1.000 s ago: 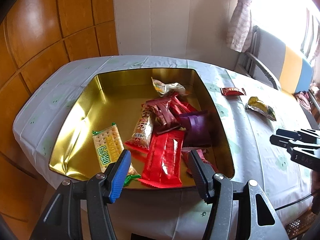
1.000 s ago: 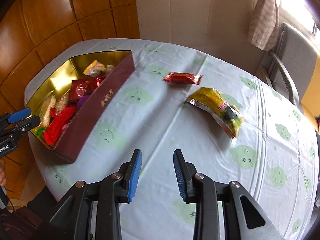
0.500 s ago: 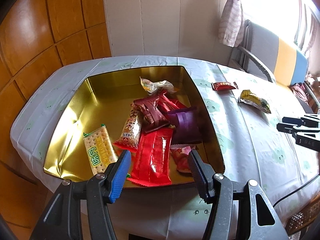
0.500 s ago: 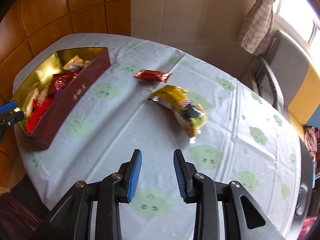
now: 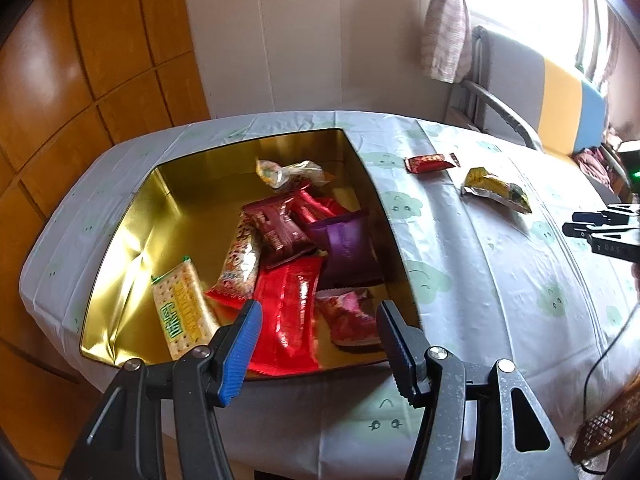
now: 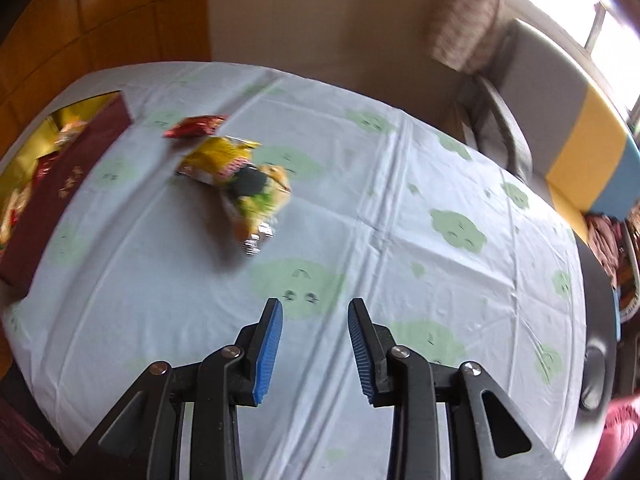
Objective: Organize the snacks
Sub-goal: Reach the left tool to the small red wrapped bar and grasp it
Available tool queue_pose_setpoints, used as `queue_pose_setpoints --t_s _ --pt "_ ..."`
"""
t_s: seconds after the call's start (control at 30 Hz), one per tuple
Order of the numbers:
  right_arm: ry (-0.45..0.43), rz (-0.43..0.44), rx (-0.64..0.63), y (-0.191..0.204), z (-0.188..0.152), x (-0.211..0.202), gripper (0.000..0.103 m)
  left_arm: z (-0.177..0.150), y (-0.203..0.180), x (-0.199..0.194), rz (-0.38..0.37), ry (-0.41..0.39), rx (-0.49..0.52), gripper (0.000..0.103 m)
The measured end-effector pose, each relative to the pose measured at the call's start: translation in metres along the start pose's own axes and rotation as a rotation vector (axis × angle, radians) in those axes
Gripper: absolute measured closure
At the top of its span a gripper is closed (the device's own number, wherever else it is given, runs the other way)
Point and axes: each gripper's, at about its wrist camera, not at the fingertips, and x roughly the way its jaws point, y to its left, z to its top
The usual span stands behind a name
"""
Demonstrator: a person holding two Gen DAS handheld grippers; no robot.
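I see the table (image 6: pixel 400 208), under a pale cloth with green faces, running wide and bare to my right, its far edge curving toward the wall and a chair beside the window. The gold-lined box (image 5: pixel 168 208) sits at the table's left end, its near wall close to the table edge; its maroon outer wall faces the open cloth. Inside, the left half of the floor is bare gold, while packets crowd the right half: a long red packet (image 5: pixel 290 312), a purple packet (image 5: pixel 346 244), a cracker packet (image 5: pixel 180 312). On the cloth, well apart from the box, lies the yellow snack bag (image 6: pixel 236 176), with a small red wrapper (image 6: pixel 196 126) just beyond it, nearly touching. My left gripper (image 5: pixel 316 340) hangs over the box's near rim, jaws spread, empty. My right gripper (image 6: pixel 314 344) hangs above bare cloth short of the yellow bag, jaws narrowly apart, nothing between them.
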Motion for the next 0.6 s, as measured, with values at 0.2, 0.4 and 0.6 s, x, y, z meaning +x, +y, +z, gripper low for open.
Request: queue_pose_setpoints --t_s 0.2,0.4,0.6 --pt "-0.022 0.017 0.072 -0.011 0.003 -0.007 0.069 0.008 -0.021 0.001 -0.011 -0.005 0.062 0.043" --pt "-0.031 0.025 0.112 -0.017 0.004 -0.012 0.068 0.015 -0.042 0.006 -0.034 -0.001 0.116 0.043" --pt "-0.031 0.043 0.190 -0.029 0.006 -0.013 0.068 0.024 -0.062 0.015 -0.064 0.010 0.153 0.043"
